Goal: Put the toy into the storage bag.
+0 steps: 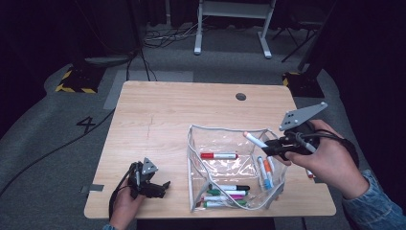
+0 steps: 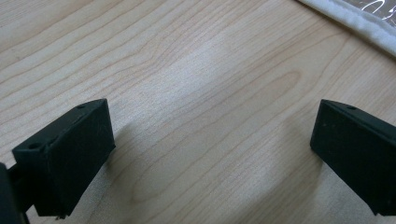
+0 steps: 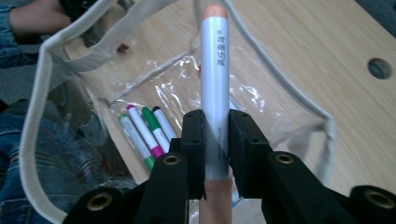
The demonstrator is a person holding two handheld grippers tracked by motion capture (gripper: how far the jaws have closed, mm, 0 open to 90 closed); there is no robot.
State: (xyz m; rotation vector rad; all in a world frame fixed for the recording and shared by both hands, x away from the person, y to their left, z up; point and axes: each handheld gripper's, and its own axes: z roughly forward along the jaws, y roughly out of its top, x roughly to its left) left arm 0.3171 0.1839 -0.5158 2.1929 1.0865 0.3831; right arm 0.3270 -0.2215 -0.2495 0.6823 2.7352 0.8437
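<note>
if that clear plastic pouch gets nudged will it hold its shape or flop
The clear plastic pouch with white fabric trim probably flops: its film walls look wrinkled and bowed. It is likely light, so a push may slide it, though the marker pens inside add some weight.

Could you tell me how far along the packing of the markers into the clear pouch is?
Several markers already lie inside the clear pouch. The right claw grips a marker with a peach-coloured cap over the pouch opening, not yet dropped in. The left claw is open over the table.
</note>
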